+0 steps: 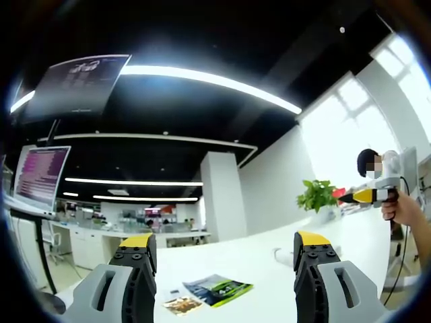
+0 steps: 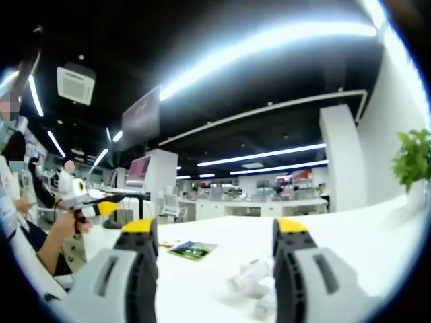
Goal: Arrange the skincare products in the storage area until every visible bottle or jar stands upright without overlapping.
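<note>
Hovering over white table [image 1: 269, 269] — left gripper [image 1: 225, 252] and right gripper [image 2: 215, 239] both released; bottles [image 2: 252, 274] lying flat.

Open office w/ black ceiling [image 1: 202, 40], long strip lights [image 1: 215, 81], white pillar [image 1: 222, 195], bright windows [image 1: 377, 114] right, white table [image 1: 242, 262] near.

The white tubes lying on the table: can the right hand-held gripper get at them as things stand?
Probably yes. The white tubes lie on the table just ahead of the open right hand-held gripper, with nothing between.
</note>
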Demonstrator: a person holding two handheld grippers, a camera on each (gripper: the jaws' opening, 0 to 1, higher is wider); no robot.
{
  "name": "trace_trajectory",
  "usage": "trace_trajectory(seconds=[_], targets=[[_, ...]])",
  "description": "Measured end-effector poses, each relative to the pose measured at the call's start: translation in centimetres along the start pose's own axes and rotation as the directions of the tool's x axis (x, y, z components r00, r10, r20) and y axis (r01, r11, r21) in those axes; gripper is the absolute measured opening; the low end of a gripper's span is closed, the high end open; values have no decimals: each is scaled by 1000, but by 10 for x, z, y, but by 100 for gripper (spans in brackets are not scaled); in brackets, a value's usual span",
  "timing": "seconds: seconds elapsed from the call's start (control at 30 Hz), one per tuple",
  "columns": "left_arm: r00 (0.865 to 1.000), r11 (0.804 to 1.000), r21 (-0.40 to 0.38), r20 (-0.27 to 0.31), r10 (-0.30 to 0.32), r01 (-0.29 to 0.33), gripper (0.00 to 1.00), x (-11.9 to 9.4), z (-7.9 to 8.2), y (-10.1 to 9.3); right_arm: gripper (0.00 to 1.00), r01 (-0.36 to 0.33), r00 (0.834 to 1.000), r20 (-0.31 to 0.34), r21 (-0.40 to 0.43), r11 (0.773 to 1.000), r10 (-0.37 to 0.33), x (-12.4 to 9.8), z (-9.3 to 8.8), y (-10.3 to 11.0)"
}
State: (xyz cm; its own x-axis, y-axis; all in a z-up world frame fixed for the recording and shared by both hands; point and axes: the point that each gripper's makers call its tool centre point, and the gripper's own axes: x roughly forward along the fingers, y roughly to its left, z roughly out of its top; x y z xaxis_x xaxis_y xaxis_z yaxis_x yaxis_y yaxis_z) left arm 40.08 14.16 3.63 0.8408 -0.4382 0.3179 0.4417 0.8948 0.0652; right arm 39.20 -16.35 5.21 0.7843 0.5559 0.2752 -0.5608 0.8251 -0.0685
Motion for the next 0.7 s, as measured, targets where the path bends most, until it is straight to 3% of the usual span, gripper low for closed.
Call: trace_trajectory(seconds=[0.7], targets=[[1000, 1000, 1, -1, -2, 2, 86, 0, 0, -1, 70, -2, 1000, 0, -1, 1000, 2, -1, 0, 2]])
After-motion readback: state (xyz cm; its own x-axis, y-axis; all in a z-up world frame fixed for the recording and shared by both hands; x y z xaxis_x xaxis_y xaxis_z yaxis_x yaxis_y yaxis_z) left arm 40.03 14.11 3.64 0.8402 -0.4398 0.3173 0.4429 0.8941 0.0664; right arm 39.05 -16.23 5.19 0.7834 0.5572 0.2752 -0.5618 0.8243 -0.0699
